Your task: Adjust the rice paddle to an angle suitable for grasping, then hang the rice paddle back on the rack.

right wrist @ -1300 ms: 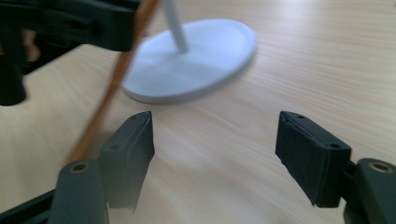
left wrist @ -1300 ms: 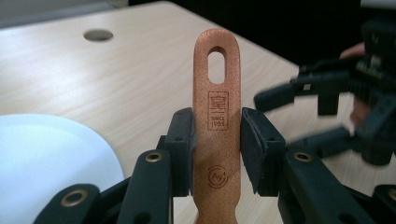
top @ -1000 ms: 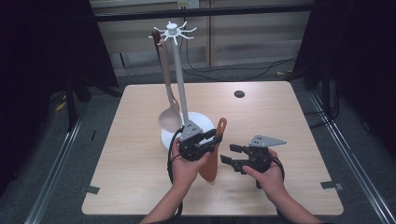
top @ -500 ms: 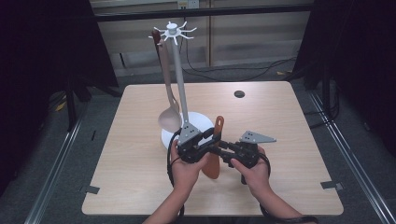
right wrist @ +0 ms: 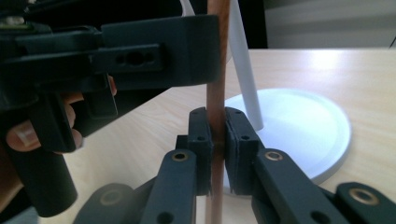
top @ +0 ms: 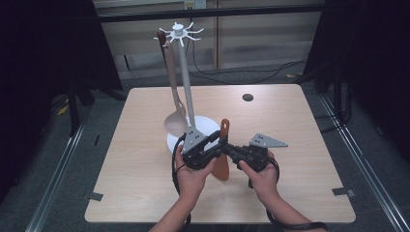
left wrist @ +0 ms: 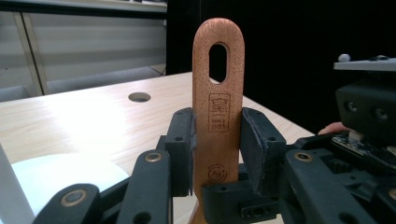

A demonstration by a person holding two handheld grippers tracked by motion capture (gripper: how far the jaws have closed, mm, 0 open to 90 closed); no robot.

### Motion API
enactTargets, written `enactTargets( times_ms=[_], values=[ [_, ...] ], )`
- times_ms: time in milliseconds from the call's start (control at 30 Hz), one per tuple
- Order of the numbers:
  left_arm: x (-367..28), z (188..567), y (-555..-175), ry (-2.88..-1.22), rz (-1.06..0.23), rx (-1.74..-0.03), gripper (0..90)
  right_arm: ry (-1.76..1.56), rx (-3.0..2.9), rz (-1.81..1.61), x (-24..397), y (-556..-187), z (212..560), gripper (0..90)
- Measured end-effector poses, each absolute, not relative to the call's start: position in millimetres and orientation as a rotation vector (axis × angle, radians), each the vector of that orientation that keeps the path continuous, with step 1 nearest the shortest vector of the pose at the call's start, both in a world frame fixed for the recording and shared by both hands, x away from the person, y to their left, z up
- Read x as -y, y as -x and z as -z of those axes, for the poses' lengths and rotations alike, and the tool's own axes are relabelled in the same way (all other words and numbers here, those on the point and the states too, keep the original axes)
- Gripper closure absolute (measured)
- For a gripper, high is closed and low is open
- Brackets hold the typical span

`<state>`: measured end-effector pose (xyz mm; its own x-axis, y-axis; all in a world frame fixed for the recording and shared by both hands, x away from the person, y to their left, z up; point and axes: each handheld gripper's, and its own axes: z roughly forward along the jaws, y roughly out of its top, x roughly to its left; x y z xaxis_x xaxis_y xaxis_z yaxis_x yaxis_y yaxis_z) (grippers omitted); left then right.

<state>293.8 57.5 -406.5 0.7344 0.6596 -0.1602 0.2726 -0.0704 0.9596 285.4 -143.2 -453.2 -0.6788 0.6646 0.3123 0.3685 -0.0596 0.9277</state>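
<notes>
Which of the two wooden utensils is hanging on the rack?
The pale spoon hangs from the white rack; the reddish spatula is held by both grippers instead.

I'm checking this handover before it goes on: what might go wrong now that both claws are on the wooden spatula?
1. The left claw and right claw, whose jaws have just been closing, both clamp the wooden spatula; pulling apart might twist or drop it.
2. The white stand rises close behind; a swing might knock it or the hanging spoon.
3. The hang hole sits well above both grips, so it may wobble when aimed at a hook.
</notes>
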Motion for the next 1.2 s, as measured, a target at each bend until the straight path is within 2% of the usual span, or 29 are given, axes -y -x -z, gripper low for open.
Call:
enactTargets(
  times_ms=[100,167,300,400,600,1200],
  values=[
    [-60,403,-294,-1.644,-0.344,-0.753,65.0,-1.086,-1.969,-1.812,144,-285,451,83.4],
    [-63,402,-295,-1.635,-0.331,-0.764,55.9,-1.079,-1.979,-1.812,146,-286,449,83.5],
    [-71,401,-293,-1.671,-0.349,-0.731,45.7,-1.045,-2.011,-1.808,158,-293,443,83.4],
    [-76,404,-291,-1.698,-0.382,-0.727,34.8,-1.021,-2.043,-1.818,166,-297,436,83.4],
    [-87,415,-286,-1.737,-0.399,-0.747,21.5,-0.956,-2.094,-1.858,171,-306,420,83.4],
    [-113,434,-284,-1.816,-0.421,-0.768,12.9,-0.797,-2.166,-1.958,161,-327,379,83.4]
  ],
)
